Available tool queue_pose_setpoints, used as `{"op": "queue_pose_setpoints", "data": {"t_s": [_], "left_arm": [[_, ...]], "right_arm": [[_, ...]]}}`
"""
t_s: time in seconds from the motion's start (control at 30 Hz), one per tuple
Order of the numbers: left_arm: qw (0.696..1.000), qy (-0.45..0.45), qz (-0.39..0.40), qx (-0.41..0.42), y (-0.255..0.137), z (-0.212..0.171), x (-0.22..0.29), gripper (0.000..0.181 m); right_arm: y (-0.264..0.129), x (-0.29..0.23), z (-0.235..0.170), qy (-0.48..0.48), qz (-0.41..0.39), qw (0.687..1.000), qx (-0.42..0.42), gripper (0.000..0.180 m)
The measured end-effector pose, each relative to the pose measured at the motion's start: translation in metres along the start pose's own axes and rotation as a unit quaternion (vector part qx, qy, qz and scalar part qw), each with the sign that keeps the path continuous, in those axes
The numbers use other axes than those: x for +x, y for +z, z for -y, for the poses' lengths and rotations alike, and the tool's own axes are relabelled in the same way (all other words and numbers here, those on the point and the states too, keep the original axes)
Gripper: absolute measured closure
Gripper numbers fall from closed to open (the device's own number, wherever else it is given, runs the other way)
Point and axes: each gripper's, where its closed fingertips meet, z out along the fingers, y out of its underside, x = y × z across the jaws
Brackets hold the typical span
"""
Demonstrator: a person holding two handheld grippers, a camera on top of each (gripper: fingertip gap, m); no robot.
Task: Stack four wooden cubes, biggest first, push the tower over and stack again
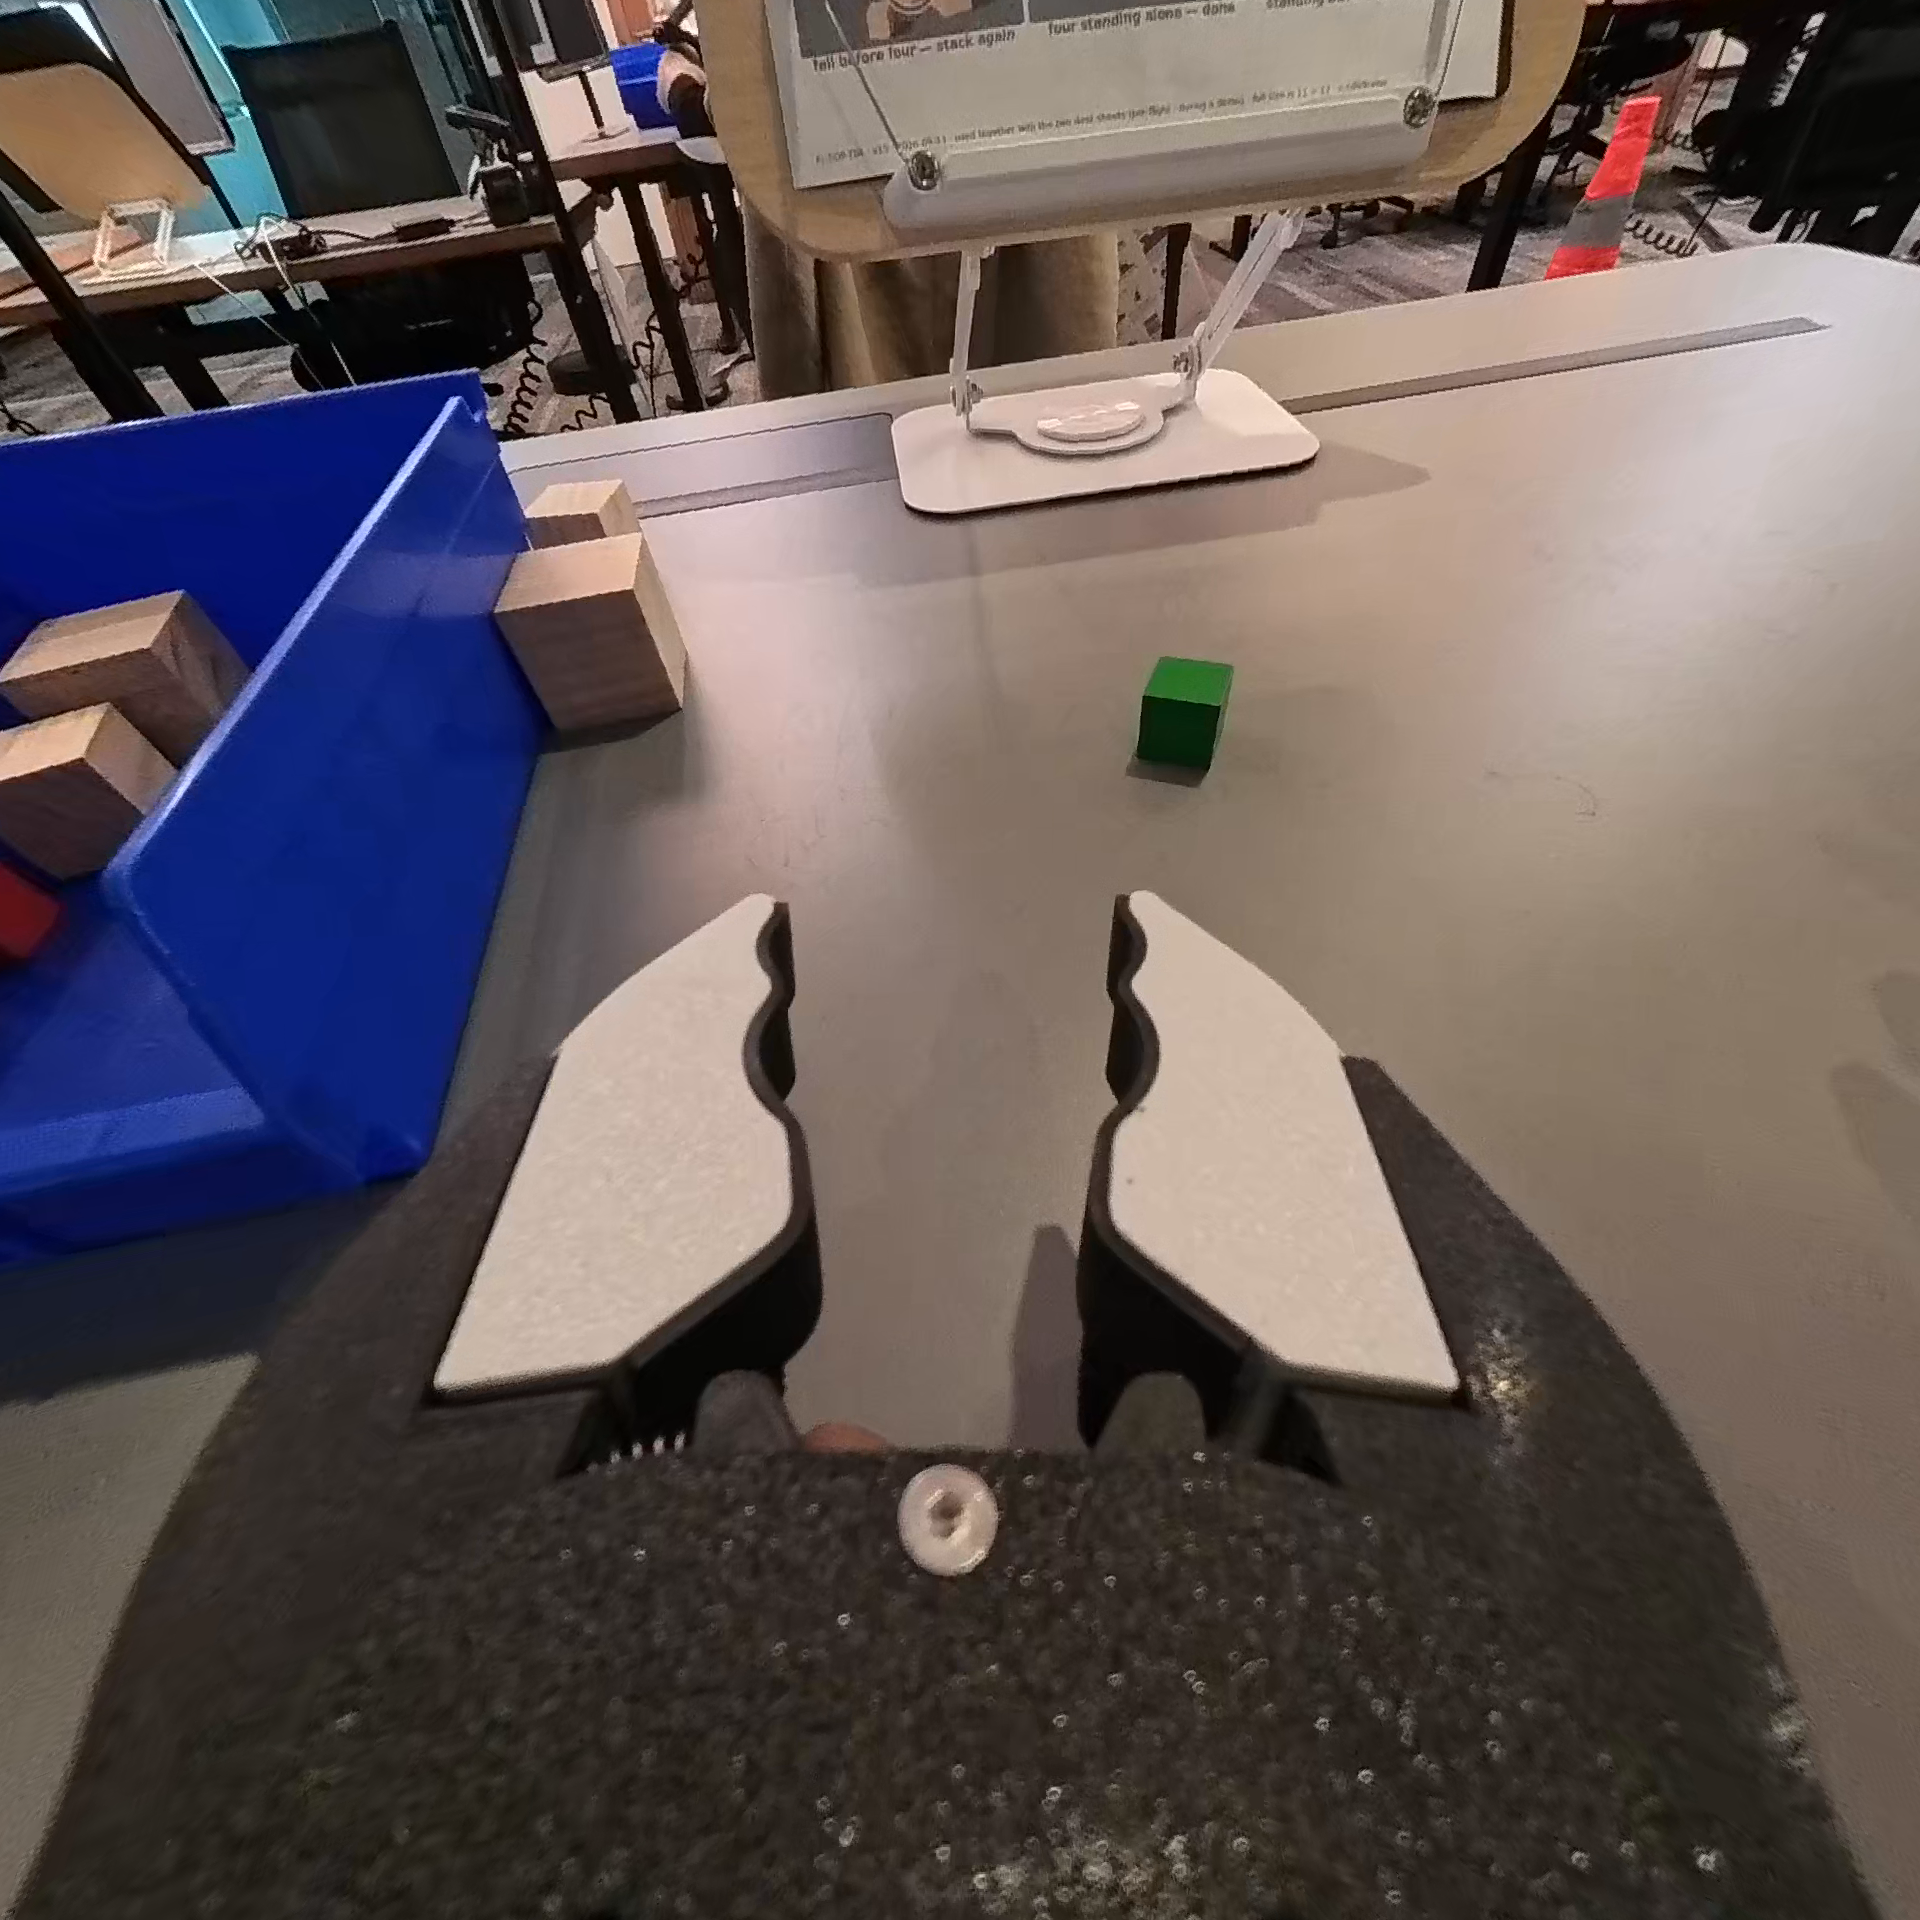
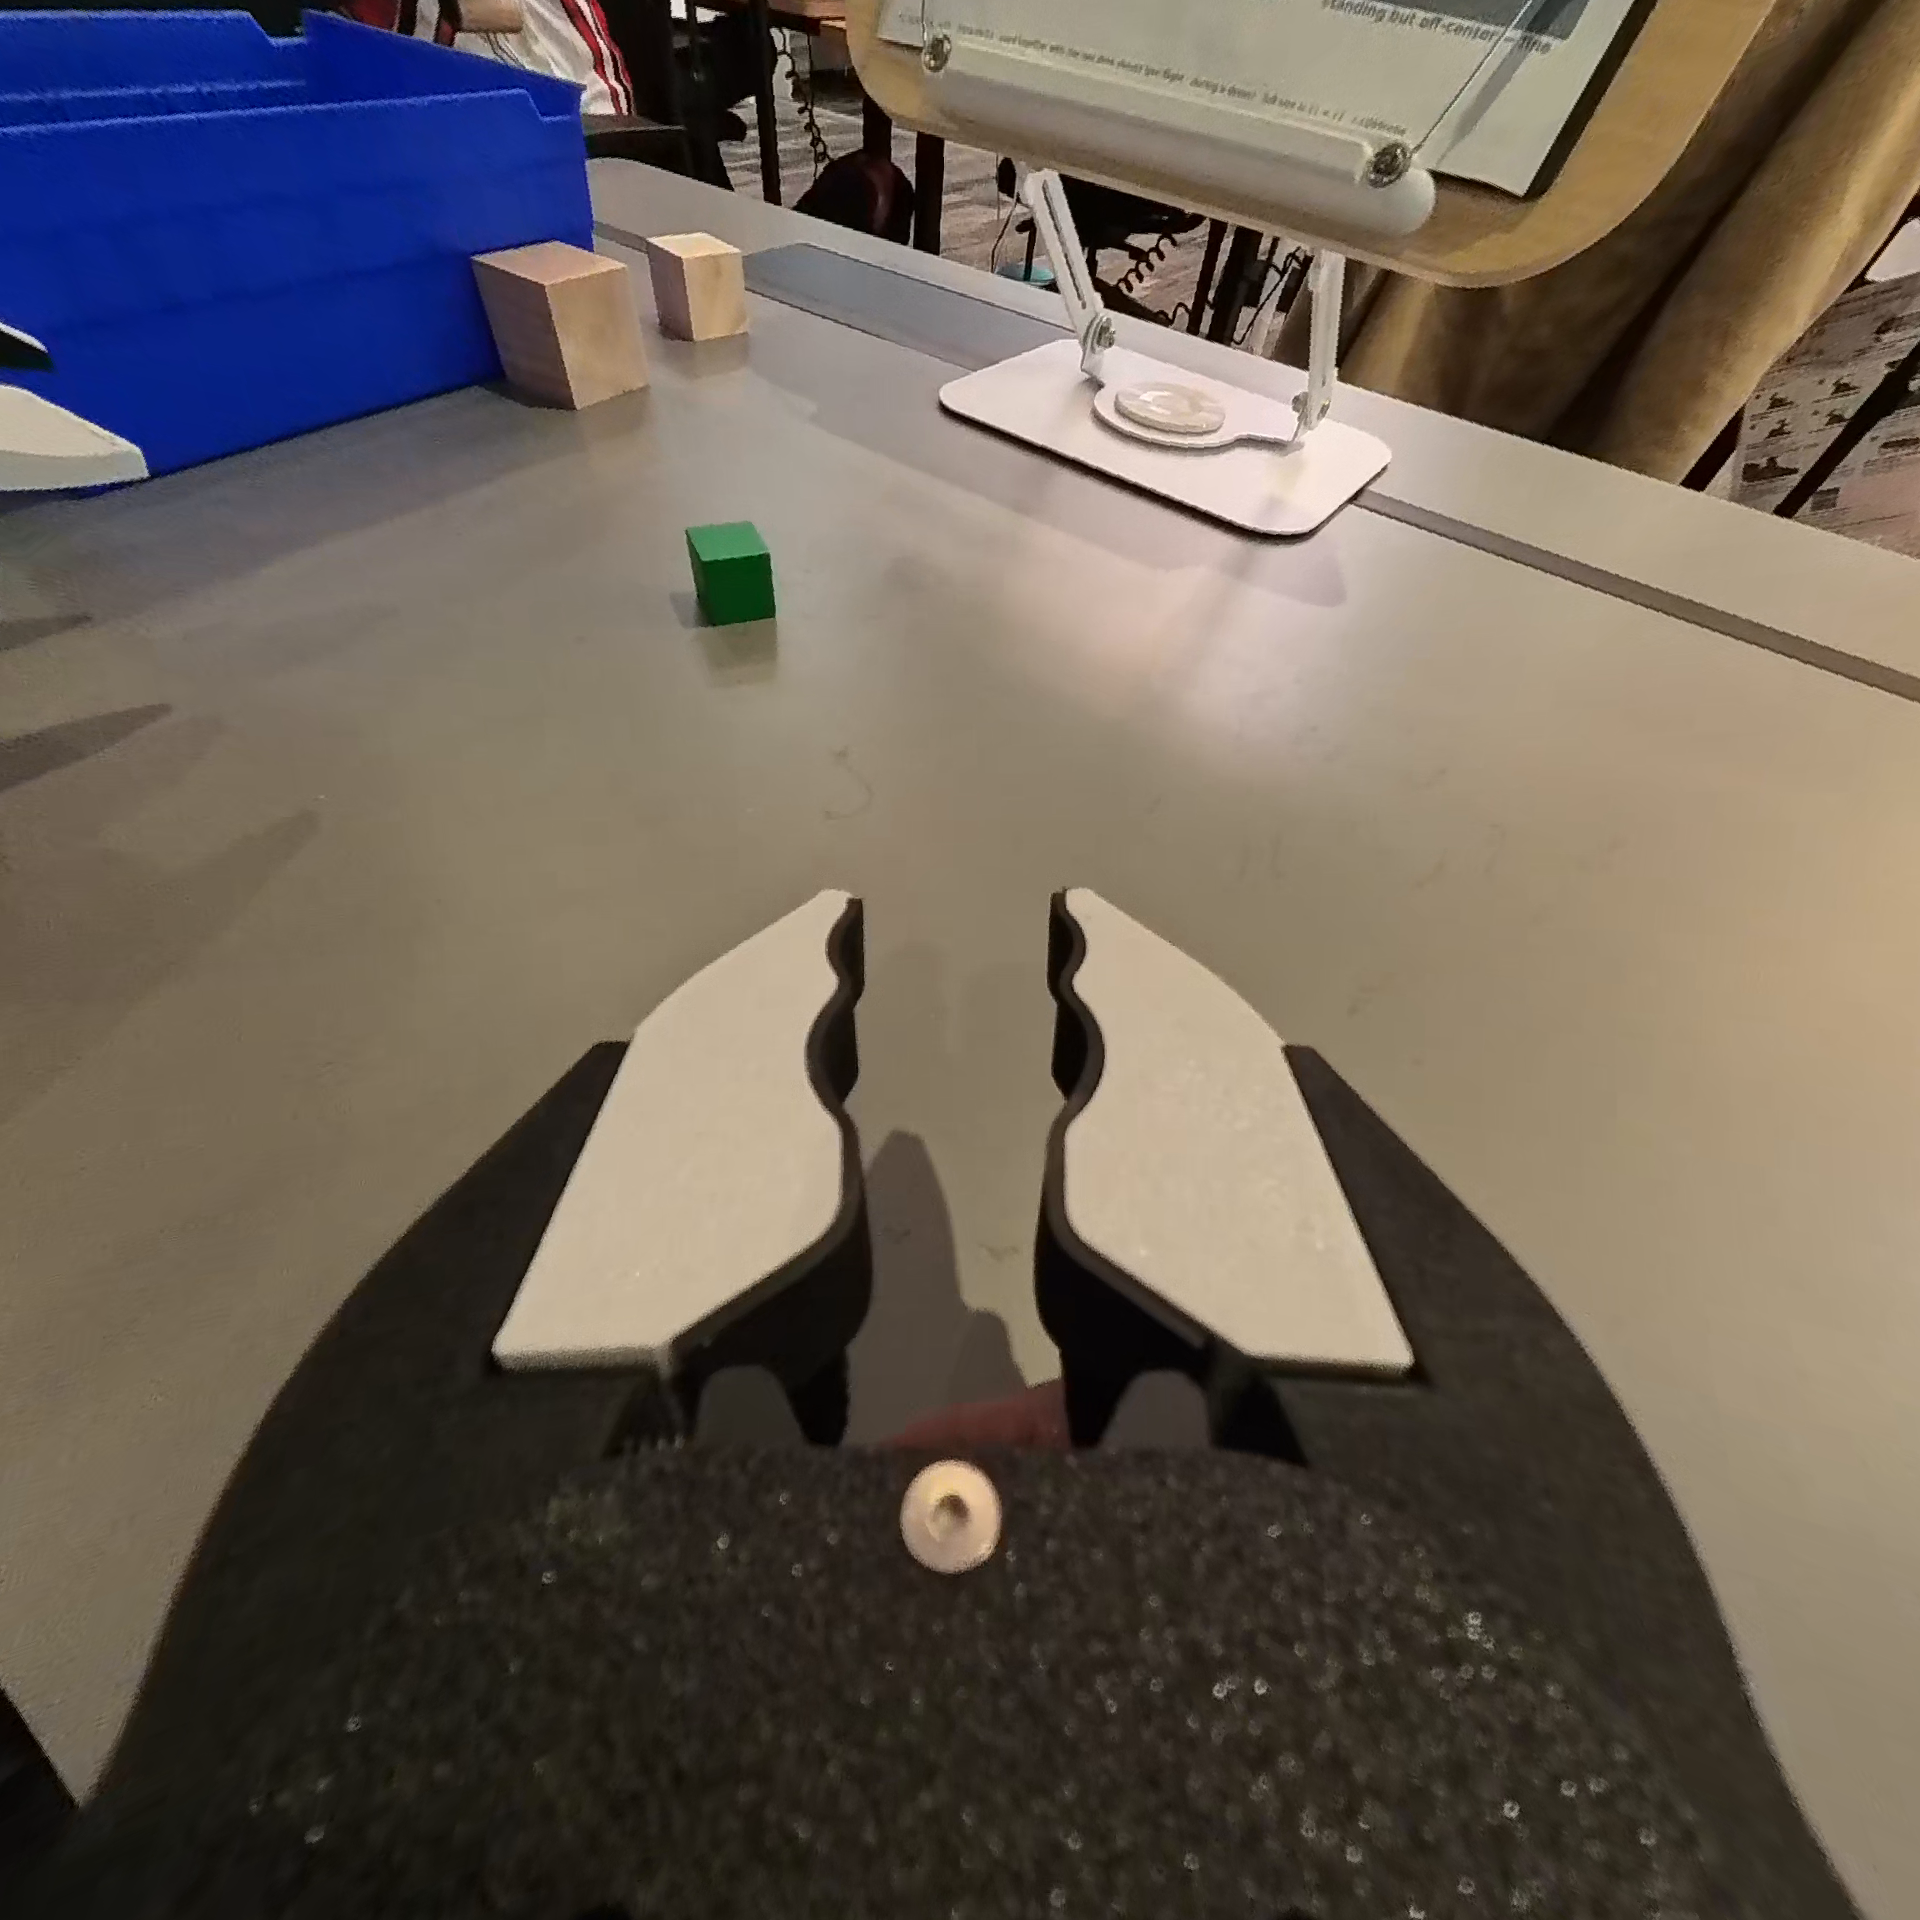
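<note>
A large wooden cube (image 1: pixel 592 644) stands on the grey table against the blue bin's wall, with a smaller wooden cube (image 1: pixel 580 512) just behind it. Both show in the right wrist view, the large cube (image 2: pixel 561 322) and the smaller cube (image 2: pixel 698 285). Two more wooden cubes (image 1: pixel 125 670) (image 1: pixel 73 784) lie inside the blue bin (image 1: pixel 332 831). A small green cube (image 1: pixel 1184 713) sits alone on the table, also in the right wrist view (image 2: pixel 731 572). My left gripper (image 1: pixel 945 914) is open and empty, near the bin's corner. My right gripper (image 2: pixel 956 909) is open and empty over bare table.
A white stand base (image 1: pixel 1107 442) holding a framed instruction sheet (image 1: pixel 1112 94) stands at the table's far edge. A red block (image 1: pixel 21 914) lies in the bin. The left gripper's finger tip (image 2: pixel 62 442) shows at the left edge of the right wrist view. Between my left fingertips and the small green cube (image 1: pixel 1184 713) there is roughly 15 cm.
</note>
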Motion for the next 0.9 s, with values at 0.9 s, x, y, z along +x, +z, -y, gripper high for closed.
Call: {"op": "queue_pose_setpoints", "data": {"t_s": [0.9], "left_arm": [[0.996, -0.035, 0.077, -0.017, 0.032, 0.008, -0.032, 0.116]], "right_arm": [[0.000, -0.002, 0.000, -0.001, 0.009, 1.000, 0.000, 0.146]]}}
